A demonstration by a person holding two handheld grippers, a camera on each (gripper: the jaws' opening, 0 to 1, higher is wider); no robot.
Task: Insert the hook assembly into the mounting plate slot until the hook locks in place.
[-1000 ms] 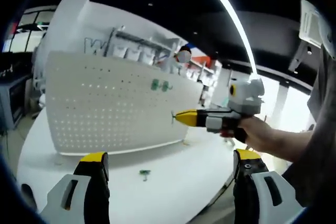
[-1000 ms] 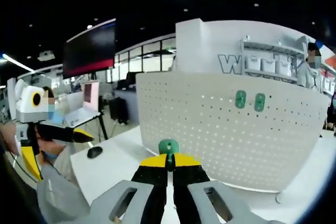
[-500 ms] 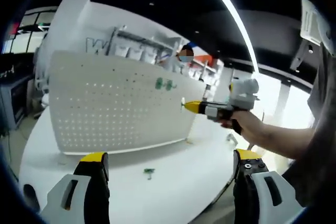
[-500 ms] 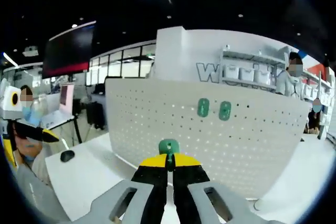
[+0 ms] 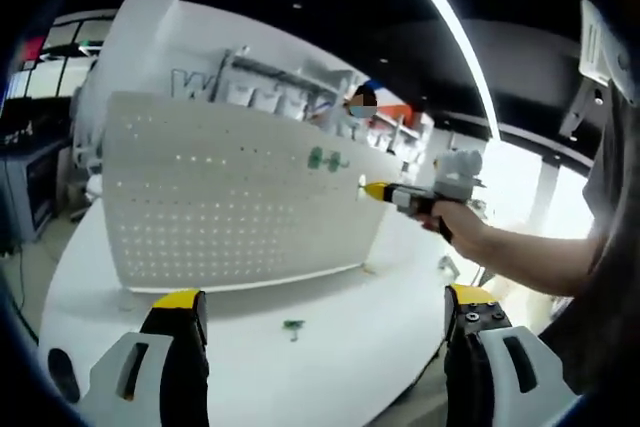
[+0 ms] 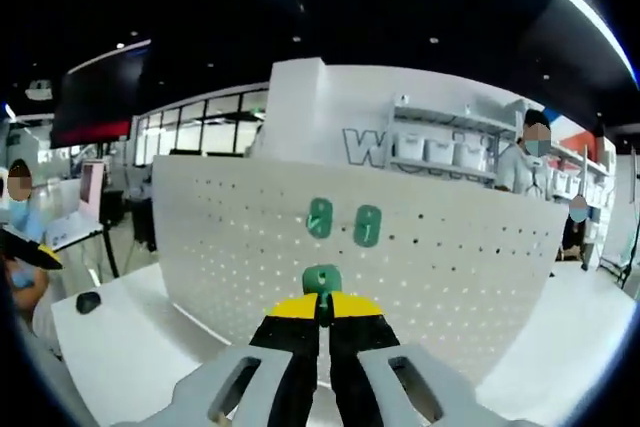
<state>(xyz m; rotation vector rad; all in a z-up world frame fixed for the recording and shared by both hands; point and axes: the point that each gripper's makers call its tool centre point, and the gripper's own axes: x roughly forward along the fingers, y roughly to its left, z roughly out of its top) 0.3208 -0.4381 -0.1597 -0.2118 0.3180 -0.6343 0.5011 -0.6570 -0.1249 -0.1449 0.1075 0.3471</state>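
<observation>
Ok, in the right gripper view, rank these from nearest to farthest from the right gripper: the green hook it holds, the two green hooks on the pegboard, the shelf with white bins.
1. Green hook, clamped at the tips of the right gripper, centre.
2. Two mounted hooks on the white pegboard, just above it.
3. Shelf with white bins, behind the board, upper right.

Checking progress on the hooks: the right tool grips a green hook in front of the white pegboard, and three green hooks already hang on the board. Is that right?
Not quite: two green hooks hang on the pegboard, not three, as the right gripper view shows. The rest holds: the right tool is shut on a green hook in front of the white board.
</observation>
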